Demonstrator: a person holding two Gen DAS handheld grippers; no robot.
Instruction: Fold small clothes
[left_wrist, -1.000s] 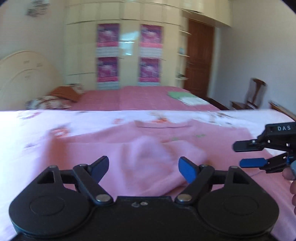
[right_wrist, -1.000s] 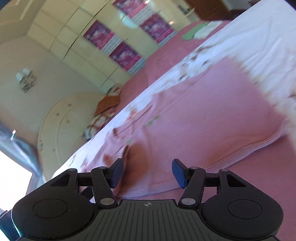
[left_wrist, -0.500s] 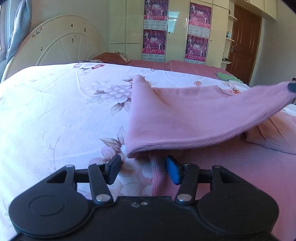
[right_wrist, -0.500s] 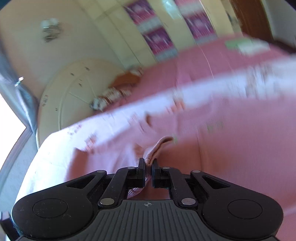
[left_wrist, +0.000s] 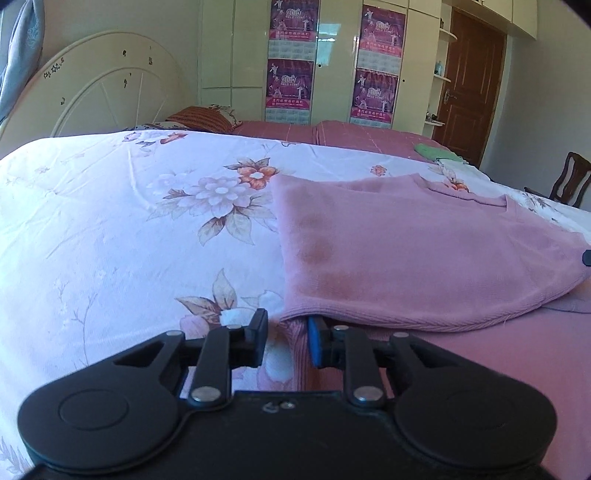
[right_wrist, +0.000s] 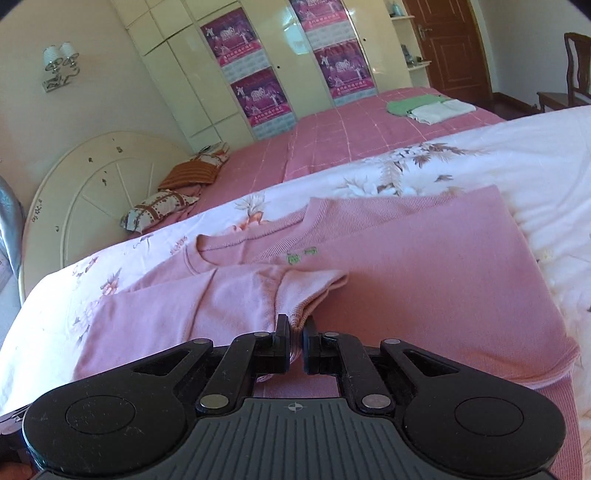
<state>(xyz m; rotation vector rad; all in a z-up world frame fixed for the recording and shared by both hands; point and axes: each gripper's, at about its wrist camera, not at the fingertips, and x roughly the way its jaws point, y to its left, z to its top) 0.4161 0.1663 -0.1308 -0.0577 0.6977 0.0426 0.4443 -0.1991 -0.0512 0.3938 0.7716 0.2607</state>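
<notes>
Left gripper (left_wrist: 286, 341): your jaws have just been closing, ribbed hem of pink knit sweater (left_wrist: 406, 254) between them (not clamped).
Right gripper (right_wrist: 294, 347): you're pinching its folded edge.

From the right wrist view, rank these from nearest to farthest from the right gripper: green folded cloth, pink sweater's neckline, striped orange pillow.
From the right gripper:
1. Pink sweater's neckline, just ahead, slightly left.
2. Striped orange pillow, farther left, by the headboard.
3. Green folded cloth, far right on the pink bed.
</notes>
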